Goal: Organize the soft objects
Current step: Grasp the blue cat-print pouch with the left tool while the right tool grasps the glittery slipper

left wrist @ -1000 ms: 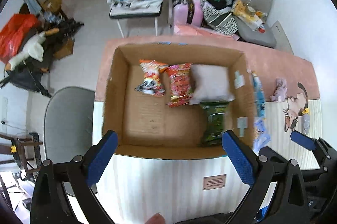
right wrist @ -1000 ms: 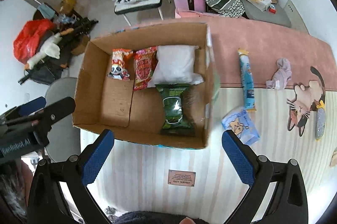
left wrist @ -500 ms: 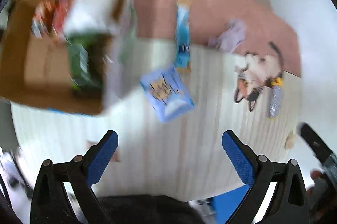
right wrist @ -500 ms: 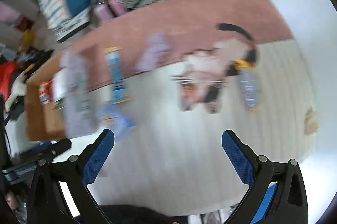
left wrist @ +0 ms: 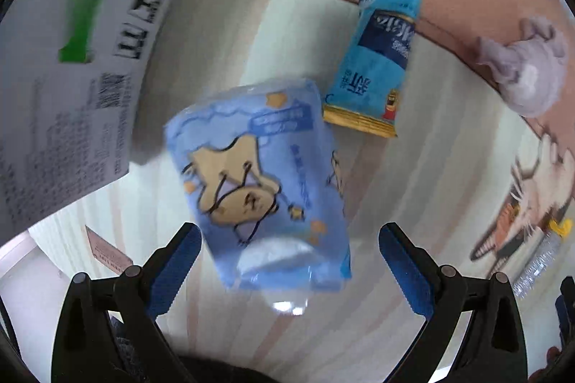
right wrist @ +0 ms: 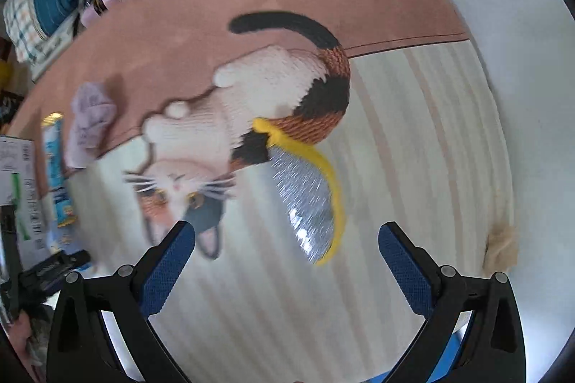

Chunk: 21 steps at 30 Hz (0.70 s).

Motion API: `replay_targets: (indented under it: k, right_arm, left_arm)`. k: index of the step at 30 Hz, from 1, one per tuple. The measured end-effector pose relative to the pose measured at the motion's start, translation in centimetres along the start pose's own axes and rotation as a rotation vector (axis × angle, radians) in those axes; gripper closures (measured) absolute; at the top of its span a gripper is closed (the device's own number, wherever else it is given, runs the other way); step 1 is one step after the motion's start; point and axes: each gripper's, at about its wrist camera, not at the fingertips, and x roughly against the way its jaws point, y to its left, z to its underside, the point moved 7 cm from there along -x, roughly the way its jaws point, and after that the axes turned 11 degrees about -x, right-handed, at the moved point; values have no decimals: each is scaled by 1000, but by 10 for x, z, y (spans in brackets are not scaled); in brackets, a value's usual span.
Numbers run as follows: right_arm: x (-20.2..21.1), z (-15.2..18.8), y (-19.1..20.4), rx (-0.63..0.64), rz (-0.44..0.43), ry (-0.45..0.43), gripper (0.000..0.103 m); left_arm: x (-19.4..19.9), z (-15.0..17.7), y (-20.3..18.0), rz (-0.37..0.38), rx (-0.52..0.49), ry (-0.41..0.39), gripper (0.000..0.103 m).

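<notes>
In the left wrist view a light blue tissue pack with a bear print point(left wrist: 262, 181) lies on the striped rug. My open left gripper point(left wrist: 289, 260) hovers just over its near end. A long blue snack packet point(left wrist: 384, 34) lies beyond it, and a crumpled lilac cloth point(left wrist: 521, 70) lies to the right. The printed side of the cardboard box point(left wrist: 72, 41) fills the left. In the right wrist view my open right gripper point(right wrist: 287, 257) hovers over a silver and yellow pouch point(right wrist: 309, 203) lying on the cat picture of the rug point(right wrist: 413, 167).
The lilac cloth point(right wrist: 90, 120), the blue snack packet point(right wrist: 57, 174) and the box wall point(right wrist: 18, 196) show at the left of the right wrist view. A tan scrap point(right wrist: 501, 246) lies at the rug's right edge. Bags and a plaid bundle point(right wrist: 39, 1) lie beyond the rug.
Both grippers swung right from the box and dropped toward the rug. The left now hangs close over the tissue pack, the right over the silver pouch. Both stayed open.
</notes>
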Motion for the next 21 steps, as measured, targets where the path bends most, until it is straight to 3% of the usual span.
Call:
replay_targets:
  k: [8,10,12,14,18,21]
  right_arm:
    - [-59,-15,1,44,70,100,0]
    - [-68,-14,0,40,71,116,0]
    - [-74,-13,-1,32,65,127,1]
    - [-80,-10,-2,25,64,143,11]
    - [-75,-6,2,-12,5,145,49]
    - [-65,-3,6,6,25,117,51]
  left_arm:
    - [-6,-11,-2,20,19,-20,5]
    - [-2,-11,-1,34,7,-35,14]
    - [1,-10,-4,56,-3,-43,34]
    - [4,-9,-8,56,-17,-42,45]
    - [8,-8,-12,43,-39,-53,52]
    - [22,-9,-16,41,-70,-63,54]
